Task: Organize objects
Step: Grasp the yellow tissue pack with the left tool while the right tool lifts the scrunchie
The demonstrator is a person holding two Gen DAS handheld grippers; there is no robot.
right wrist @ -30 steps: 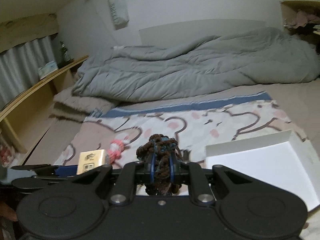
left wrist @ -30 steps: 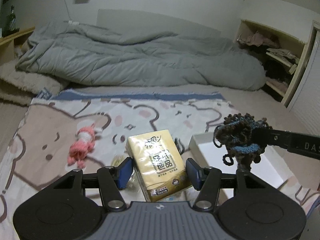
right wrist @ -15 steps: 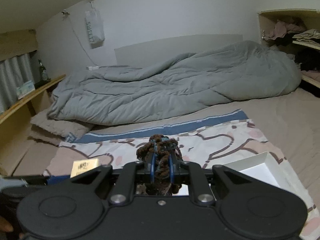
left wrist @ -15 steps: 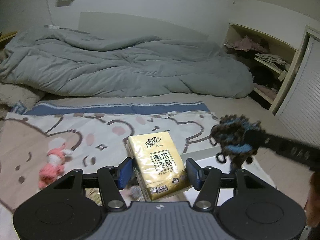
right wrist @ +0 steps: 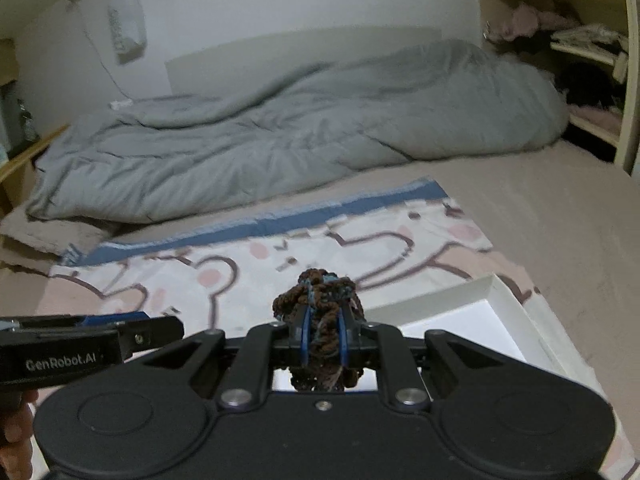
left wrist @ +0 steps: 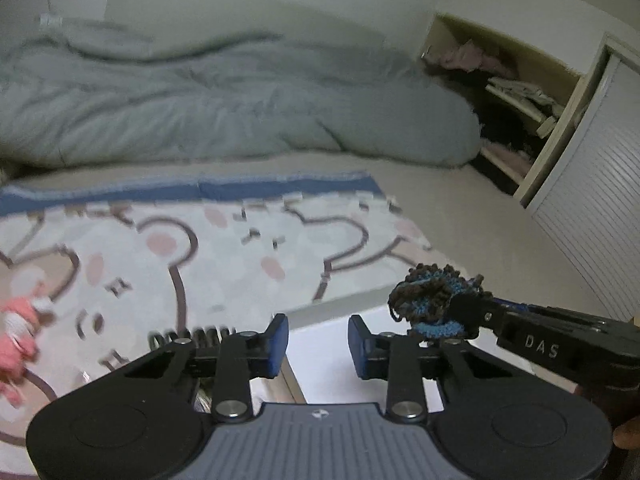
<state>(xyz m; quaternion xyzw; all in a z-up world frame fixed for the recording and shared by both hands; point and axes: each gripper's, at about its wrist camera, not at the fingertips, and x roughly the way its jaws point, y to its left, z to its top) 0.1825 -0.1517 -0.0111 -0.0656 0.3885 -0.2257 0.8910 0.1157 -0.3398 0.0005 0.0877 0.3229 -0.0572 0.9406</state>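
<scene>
Grey duvet [left wrist: 224, 116] heaps along the bed's far edge, behind a bear-print blanket [left wrist: 224, 248]. At the blanket's left edge lies a pink knitted doll [left wrist: 18, 316]. The left tool [left wrist: 318, 338], which carried a tissue pack a moment ago, is now empty, jaws closing over the white box [left wrist: 320, 364]; the pack was probably dropped inside. The right tool [right wrist: 323, 340] stays clamped on a brown-and-blue yarn bundle [right wrist: 318, 292] above the box.

Black left tongs [left wrist: 317, 345] and right tongs [right wrist: 323, 343], blue pads [left wrist: 279, 339], silver screws, ribbed grey plate, white lettering.
</scene>
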